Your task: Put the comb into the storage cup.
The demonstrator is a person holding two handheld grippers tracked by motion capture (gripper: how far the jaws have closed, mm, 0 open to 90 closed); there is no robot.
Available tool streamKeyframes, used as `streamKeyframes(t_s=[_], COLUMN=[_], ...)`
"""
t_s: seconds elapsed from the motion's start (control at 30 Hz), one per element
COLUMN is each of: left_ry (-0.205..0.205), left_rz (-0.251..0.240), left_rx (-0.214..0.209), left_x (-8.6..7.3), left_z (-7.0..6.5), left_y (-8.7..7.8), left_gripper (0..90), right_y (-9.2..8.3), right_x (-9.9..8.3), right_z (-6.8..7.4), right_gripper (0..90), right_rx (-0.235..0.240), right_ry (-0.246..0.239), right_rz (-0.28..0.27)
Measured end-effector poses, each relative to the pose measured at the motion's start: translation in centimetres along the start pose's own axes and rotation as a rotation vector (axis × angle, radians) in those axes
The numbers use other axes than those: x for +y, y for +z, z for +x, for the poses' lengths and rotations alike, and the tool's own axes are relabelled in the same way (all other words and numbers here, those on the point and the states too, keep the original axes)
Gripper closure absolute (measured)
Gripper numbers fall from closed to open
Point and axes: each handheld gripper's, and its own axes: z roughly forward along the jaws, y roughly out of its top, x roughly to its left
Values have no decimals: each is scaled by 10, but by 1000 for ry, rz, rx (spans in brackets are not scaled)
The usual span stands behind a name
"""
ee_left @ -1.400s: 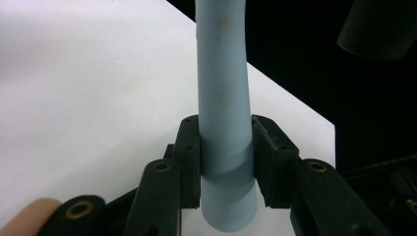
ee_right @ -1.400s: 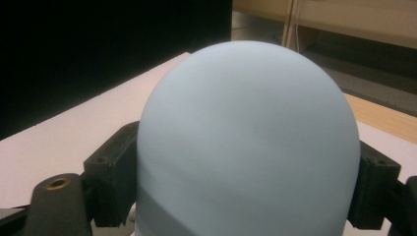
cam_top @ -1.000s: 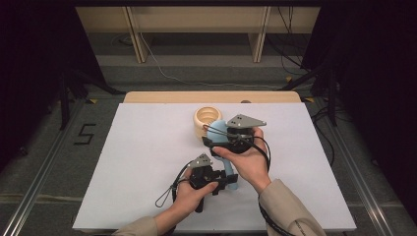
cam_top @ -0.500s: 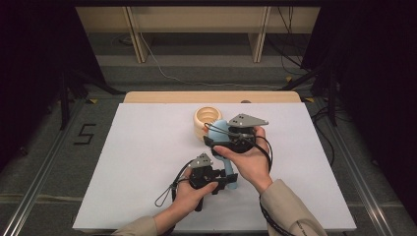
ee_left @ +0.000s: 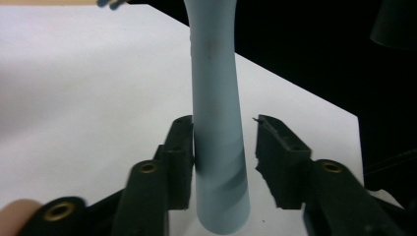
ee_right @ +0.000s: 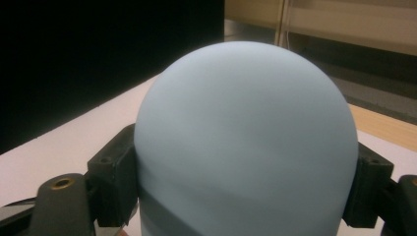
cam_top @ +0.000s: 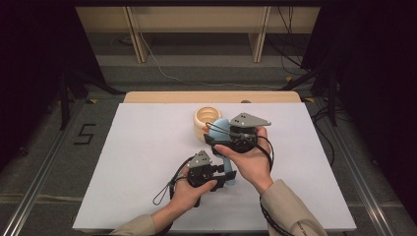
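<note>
While the right tool (cam_top: pixel 231 136) had its two black jaws clamped on either side of the pale blue scoop (ee_right: pixel 246 142), the rounded bowl end of that scoop bulged up right between them in the right gripper view, both pads pressed against its sides. So that one was gripping the scoop's round end, no question.

The left tool (ee_left: pixel 223 147) was another story. Its jaws had just been opening, and in the left gripper view the scoop's handle (ee_left: pixel 216 123) ran up between them, touching the pad on one side with a clear gap to the pad on the other. So it was loose around the handle, not squeezing it anymore.

From the high view, the scoop sat slightly right of the middle of the white counter (cam_top: pixel 142 147), with the handle pointing back toward the person and the bowl end pointing away. The left hand (cam_top: pixel 189 194) came in from the bottom edge with its cable looping out onto the counter on the left, and the right hand (cam_top: pixel 251 162) was wrapped under its tool a bit farther up. Just past the scoop's round end there was a tan ring-shaped bowl (cam_top: pixel 206 120), sitting on the counter right beside it. Couldn't tell if the two were actually touching.
</note>
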Motion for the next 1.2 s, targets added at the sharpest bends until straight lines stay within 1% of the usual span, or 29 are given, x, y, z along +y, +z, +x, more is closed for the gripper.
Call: streamKeyframes(t_s=[0.07,0.13,0.2,0.27,0.33,0.4,0.5,0.57,0.6,0.7,0.83,0.87,0.93,1.2], left_ry=[23,35,52,59,85,109,130,156,169,185,212,226,241,220], left_rz=[0,4,14,30,42,51,67,85,89,88,82,80,72,49], left_rx=[25,37,58,88,112,127,131,137,147,167,187,200,219,246], left_x=[2,3,4,5,6,6,6,5,5,7,9,9,9,8], left_z=[1,1,1,1,1,1,2,3,4,7,12,13,15,27], left_y=[-2,-3,-5,-6,-9,-11,-14,-17,-20,-26,-33,-35,-38,-57], left_gripper=[519,447,364,294,218,162,133,64,37,2,0,0,0,0], right_y=[-1,-2,-4,-5,-7,-7,-8,-10,-11,-12,-14,-15,-16,-20], right_x=[1,2,2,3,3,3,3,4,4,5,5,5,6,7], right_z=[0,0,-1,-1,-3,-3,-5,-6,-6,-8,-11,-11,-13,-16], right_gripper=[211,211,211,211,211,211,211,211,211,211,211,211,211,211], right_rx=[2,-3,-7,-12,-15,-19,-27,-29,-28,-37,-46,-48,-54,-75], right_ry=[1,-4,-4,-2,1,7,11,13,19,24,29,26,29,31], right_rz=[-9,-18,-28,-37,-42,-47,-59,-64,-67,-78,-85,-87,-91,-110])
